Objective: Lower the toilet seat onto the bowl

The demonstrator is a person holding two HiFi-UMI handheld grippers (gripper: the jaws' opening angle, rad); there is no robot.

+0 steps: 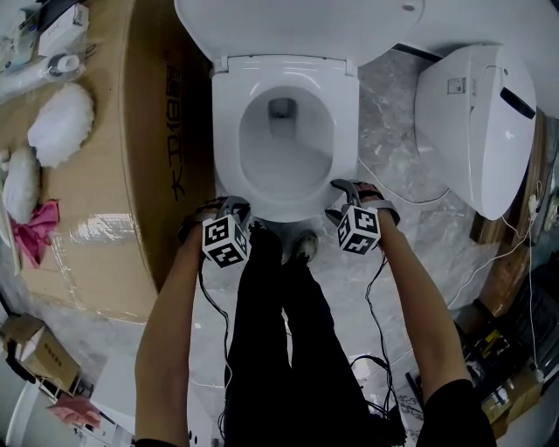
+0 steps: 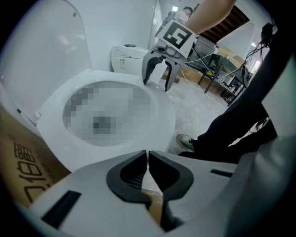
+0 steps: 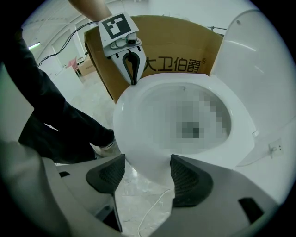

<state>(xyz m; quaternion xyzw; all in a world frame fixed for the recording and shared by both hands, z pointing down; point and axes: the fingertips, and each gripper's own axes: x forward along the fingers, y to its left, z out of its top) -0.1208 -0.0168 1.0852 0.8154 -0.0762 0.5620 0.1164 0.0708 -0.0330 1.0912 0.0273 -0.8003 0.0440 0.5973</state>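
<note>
The toilet seat [image 1: 229, 131] lies flat on the bowl, with the lid [image 1: 297, 26] standing up behind it. The left gripper [image 1: 231, 209] hangs at the bowl's front left edge, its fingers [image 2: 134, 169] pressed together with nothing between them. The right gripper [image 1: 342, 199] is at the front right edge, fingers [image 3: 189, 178] spread wide; the bowl's front curve shows between them, though it seems to lie beyond the tips rather than in a grip. A cardboard box [image 1: 131, 131] stands beside the toilet, and a second toilet [image 1: 476, 122] sits on the marble floor [image 1: 393, 113].
</note>
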